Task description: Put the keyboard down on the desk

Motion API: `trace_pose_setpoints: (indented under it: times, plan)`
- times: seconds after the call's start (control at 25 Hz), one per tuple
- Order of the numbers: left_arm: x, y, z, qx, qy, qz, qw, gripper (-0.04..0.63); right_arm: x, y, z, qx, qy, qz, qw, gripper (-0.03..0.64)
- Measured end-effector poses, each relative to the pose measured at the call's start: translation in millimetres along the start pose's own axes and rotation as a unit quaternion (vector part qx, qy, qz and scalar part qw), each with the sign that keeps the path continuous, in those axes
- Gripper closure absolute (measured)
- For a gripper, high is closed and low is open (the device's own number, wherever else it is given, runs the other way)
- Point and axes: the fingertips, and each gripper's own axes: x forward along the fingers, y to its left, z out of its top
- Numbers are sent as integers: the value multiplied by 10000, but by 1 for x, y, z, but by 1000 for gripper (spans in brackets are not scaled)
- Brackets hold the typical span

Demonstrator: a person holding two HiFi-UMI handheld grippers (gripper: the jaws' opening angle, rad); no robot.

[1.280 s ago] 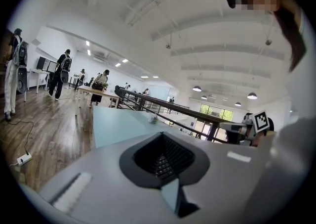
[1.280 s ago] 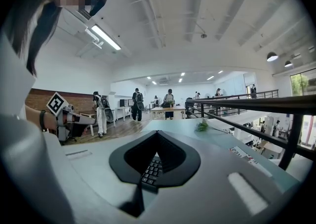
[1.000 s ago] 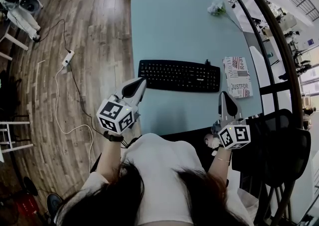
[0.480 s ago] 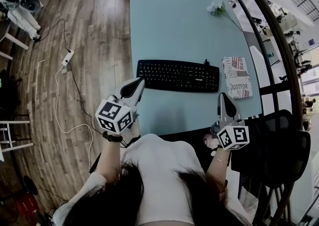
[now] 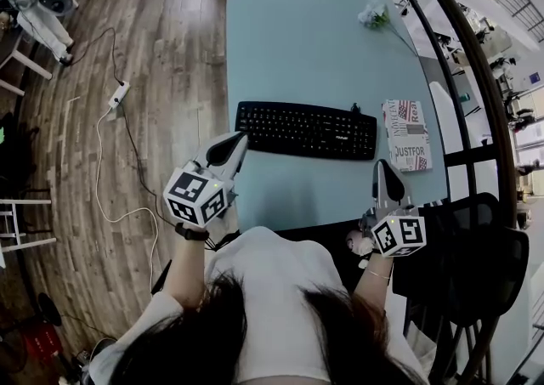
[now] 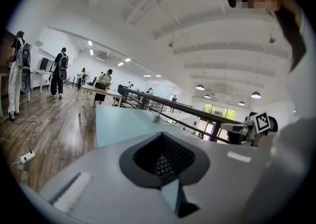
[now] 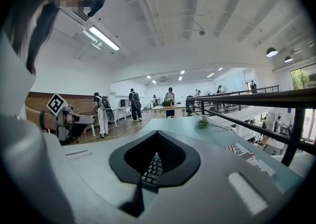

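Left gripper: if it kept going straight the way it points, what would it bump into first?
Probably the keyboard, near its left end; the shut left gripper aims at its keys, though height is unclear.

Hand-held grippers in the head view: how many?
2. The left hand-held gripper is at the desk's near left corner, short of the keyboard; the right hand-held gripper at its near right edge, near the book. None hidden.

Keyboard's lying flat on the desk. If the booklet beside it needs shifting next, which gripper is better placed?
Probably right. The right gripper, shut and empty, points straight at the white-and-red printed booklet off the black keyboard's right end; the left gripper sits by the keyboard's opposite end.
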Motion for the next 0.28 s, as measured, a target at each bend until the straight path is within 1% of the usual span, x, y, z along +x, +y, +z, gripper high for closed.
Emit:
trace_pose_setpoints:
  times: [0.28]
  plan:
    - [-1, 7, -3, -19, -2, 90, 10000, 538, 7, 1, -3, 17, 0, 50, 10000, 616]
